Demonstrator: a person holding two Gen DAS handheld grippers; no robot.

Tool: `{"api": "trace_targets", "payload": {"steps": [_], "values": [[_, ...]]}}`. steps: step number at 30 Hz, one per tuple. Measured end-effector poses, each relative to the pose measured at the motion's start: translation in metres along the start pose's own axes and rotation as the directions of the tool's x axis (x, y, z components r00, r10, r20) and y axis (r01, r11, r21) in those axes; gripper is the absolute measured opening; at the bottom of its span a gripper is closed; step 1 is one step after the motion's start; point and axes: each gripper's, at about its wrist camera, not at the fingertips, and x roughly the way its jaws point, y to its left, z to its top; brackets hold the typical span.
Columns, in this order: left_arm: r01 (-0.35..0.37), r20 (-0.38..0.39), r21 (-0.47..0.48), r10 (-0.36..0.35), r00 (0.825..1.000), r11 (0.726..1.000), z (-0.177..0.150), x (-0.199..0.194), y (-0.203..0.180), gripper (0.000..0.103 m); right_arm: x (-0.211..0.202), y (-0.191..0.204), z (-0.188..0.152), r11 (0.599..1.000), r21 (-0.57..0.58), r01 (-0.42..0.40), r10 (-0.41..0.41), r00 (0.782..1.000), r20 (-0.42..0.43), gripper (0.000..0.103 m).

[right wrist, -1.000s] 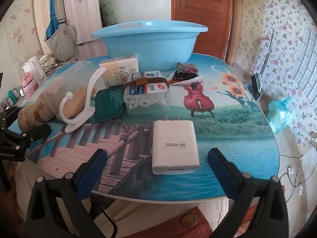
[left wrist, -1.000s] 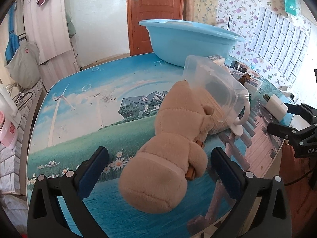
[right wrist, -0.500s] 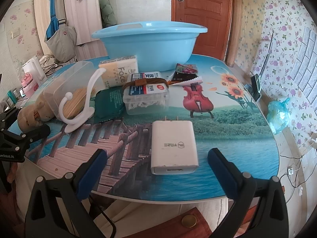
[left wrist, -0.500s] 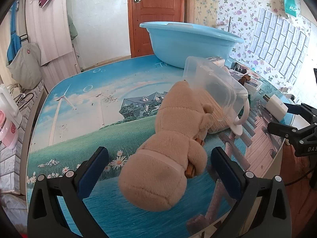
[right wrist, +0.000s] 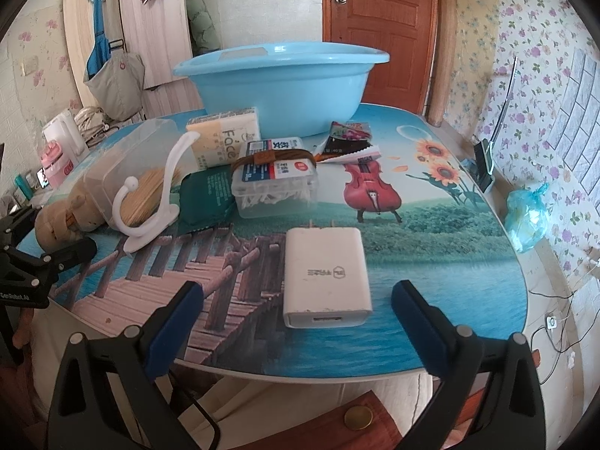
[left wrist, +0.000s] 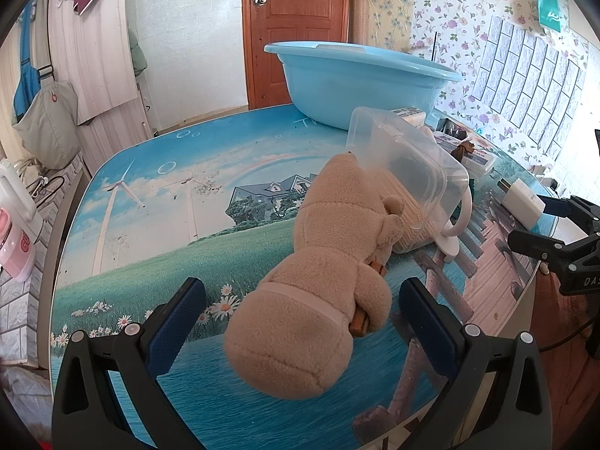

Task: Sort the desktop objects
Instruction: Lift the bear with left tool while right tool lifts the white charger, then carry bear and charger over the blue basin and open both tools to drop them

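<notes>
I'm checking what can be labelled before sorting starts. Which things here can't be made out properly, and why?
- Blue basin: its inside is hidden by its own wall in both views.
- Plush toy: in the left wrist view it lies facing away, so its face is unseen.
- Green packet: largely covered by the white hook and the clear swab box; its print is too small.
- White charger: its logo is too small to read.

The plush toy (left wrist: 318, 292) hides part of the clear box (left wrist: 408, 183) (contents blurred), its face unseen.
</notes>
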Motion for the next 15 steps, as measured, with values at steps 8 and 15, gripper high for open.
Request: {"api": "trace_targets", "payload": {"steps": [8, 15], "values": [[0.045, 0.012, 0.055, -0.046, 0.999, 0.997, -0.001, -0.008, -0.007, 0.073, -0.010, -0.002, 0.001, 0.999, 0.015, -0.031, 0.031, 0.999, 0.015, 0.059], [0.057, 0.006, 0.069, -0.057, 0.998, 0.996, 0.000, -0.012, -0.010, 0.054, -0.018, -0.013, -0.002, 0.993, 0.076, -0.093, 0.091, 0.995, 0.033, 0.039]]}}
